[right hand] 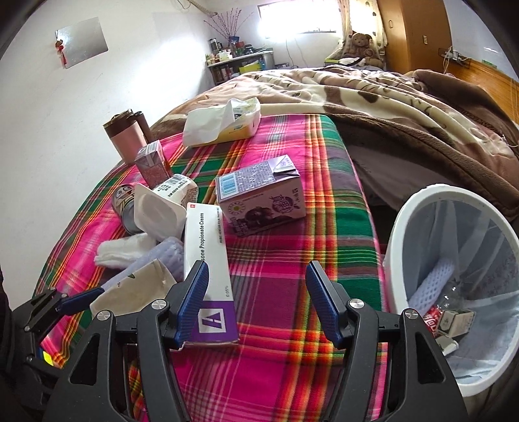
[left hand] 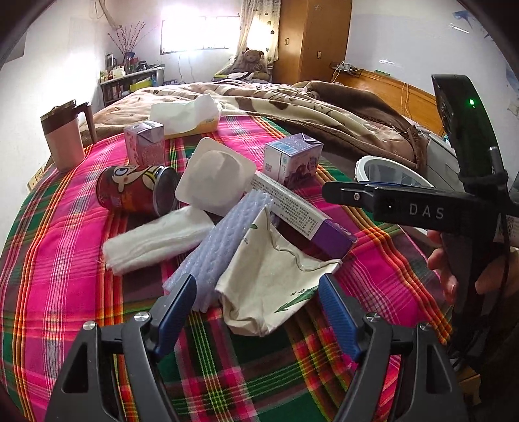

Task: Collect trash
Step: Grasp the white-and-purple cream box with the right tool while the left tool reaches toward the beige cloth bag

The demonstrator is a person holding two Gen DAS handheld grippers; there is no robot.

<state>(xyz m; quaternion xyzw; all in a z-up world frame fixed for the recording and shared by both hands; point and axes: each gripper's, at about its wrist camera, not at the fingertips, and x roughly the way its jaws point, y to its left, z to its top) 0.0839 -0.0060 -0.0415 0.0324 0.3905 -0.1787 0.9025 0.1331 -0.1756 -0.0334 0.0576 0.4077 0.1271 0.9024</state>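
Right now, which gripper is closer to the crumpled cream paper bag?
Left. The left gripper has its open fingers on either side of the paper bag's near end. The right gripper is off to the bag's right, over the cream box.

White walls (right hand: pixel 65 107) all round, with a bright window (left hand: pixel 198 34) at the far end, glare washing out the panes, patterned curtain (left hand: pixel 256 29) just beside it. Tall wooden wardrobe (left hand: pixel 313 39) in the far corner, cluttered shelf unit (left hand: pixel 129 81) under the window wall with bare branches (left hand: pixel 128 37) above. Bed under a rumpled brown and cream blanket (right hand: pixel 373 94), wooden headboard (left hand: pixel 392 86), teddy bear (right hand: pixel 360 42) at its far end, a shiny sheet (right hand: pixel 81 42) fixed to the side wall.
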